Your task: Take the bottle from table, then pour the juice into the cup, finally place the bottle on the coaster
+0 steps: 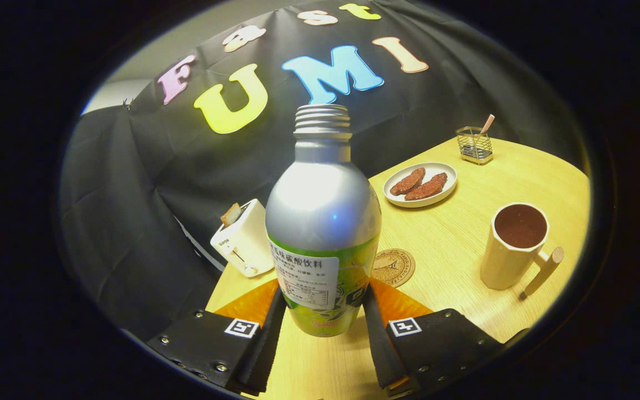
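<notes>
Both fingers of the hand-held gripper (323,325) clamp the uncapped bottle (323,222) at frame centre, upright; tilting early risks spilling juice short of the cup (514,247) at right.

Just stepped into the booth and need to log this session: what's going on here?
A person's handheld gripper is shut on a silver bottle, its cap off, and seems to hold it just above the wooden table. The round coaster lies just behind the bottle, bare. To the right stands the cream cup, with dark liquid in it. Beyond are a plate of snacks, a wire holder and a toaster.
</notes>
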`<state>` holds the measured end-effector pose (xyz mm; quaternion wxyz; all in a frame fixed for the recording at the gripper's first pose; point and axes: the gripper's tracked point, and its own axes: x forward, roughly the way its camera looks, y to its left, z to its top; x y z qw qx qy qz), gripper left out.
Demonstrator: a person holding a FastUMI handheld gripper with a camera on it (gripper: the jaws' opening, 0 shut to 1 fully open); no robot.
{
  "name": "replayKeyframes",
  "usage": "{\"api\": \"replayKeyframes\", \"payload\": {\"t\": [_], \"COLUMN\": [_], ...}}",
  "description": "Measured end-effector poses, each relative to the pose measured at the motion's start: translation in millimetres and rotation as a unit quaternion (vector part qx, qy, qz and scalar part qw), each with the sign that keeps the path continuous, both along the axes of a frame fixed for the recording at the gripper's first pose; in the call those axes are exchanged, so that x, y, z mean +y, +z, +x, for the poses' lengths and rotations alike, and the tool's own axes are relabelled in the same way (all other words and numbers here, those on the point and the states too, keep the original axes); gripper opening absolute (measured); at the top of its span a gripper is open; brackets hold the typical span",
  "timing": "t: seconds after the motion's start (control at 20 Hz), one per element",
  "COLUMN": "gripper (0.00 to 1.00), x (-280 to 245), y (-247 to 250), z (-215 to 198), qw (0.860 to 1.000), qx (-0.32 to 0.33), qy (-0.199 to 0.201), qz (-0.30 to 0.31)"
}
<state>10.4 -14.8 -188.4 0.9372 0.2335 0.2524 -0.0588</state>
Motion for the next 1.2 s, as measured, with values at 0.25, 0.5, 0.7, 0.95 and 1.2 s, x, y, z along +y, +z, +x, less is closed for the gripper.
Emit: {"api": "replayKeyframes", "payload": {"t": [0.25,0.5,0.7,0.95,1.2], "gripper": [0.70,0.71,0.70,0.70,0.70], "x": [-12.8,-28.7,-37.4,-47.1,-56.6], "y": [-0.6,-3.3,-1.0,2.8,-10.2], "z": [-3.2,-8.1,-12.3,-16.1,-20.9], "qw": [0.999,0.996,0.991,0.982,0.975], "qx": [-0.003,-0.006,-0.011,-0.026,-0.014], "qy": [-0.011,-0.028,-0.044,-0.059,-0.081], "qz": [0.045,0.086,0.124,0.178,0.208]}}
